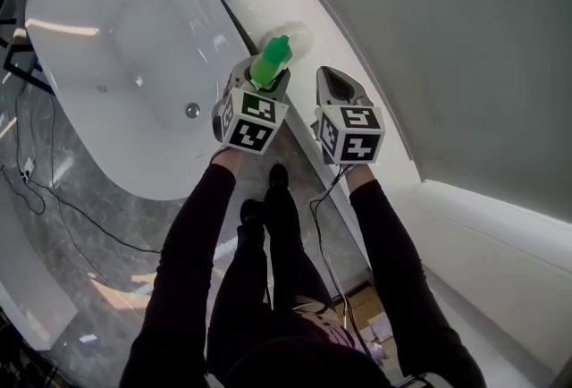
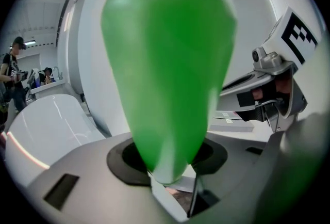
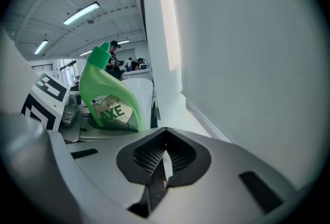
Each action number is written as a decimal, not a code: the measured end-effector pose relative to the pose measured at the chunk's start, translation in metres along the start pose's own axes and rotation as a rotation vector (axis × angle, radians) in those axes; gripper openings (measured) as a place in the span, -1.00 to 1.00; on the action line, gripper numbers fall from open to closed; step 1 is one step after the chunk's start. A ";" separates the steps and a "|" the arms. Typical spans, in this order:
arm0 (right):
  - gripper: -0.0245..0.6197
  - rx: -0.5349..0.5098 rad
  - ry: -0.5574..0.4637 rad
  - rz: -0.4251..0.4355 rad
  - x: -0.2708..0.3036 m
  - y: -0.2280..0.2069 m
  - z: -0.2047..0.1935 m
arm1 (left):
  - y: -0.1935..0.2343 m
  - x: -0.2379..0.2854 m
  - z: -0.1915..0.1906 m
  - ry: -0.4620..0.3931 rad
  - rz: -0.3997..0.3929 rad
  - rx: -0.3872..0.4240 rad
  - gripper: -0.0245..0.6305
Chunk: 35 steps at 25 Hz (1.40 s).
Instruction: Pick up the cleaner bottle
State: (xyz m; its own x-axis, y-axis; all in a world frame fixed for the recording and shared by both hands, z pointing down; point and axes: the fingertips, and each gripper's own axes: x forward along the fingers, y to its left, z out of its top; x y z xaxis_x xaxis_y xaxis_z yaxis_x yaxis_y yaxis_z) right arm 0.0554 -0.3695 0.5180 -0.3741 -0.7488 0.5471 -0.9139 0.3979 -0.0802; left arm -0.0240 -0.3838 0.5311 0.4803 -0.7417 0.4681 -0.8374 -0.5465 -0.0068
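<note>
Left gripper point(image 2: 172, 184) clamped on glossy green plastic cleaner bottle point(image 2: 170, 63), held between its 2 jaws. Right gripper point(image 3: 163, 163) closed, empty, just beside. Risk: smooth tapered body slips or swivels if grip slackens.

1. Blurred cleaner bottle point(image 2: 170, 73) in left gripper view, cut by the top edge.
2. Its lower body hidden behind left hand-held gripper point(image 1: 264, 84) in head view.
3. Background person point(image 3: 114, 51) too small to tell.
</note>
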 end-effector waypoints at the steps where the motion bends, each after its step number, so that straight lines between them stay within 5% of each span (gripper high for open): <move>1: -0.92 -0.005 -0.002 0.011 0.000 0.008 0.005 | 0.006 -0.008 0.002 -0.002 0.014 -0.007 -0.33; 20: -0.92 -0.178 -0.029 0.264 0.013 0.177 0.062 | 0.126 -0.170 -0.014 -0.027 0.320 -0.105 -0.33; 35: -0.92 -0.279 -0.033 0.407 -0.001 0.284 0.066 | 0.165 -0.276 -0.051 -0.005 0.479 -0.159 -0.33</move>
State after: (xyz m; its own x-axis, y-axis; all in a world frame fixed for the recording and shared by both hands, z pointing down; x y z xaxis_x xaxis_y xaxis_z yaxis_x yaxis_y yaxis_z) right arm -0.2139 -0.2914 0.4398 -0.7007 -0.5181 0.4904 -0.6175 0.7848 -0.0532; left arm -0.3084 -0.2495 0.4455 0.0330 -0.8967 0.4415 -0.9933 -0.0785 -0.0852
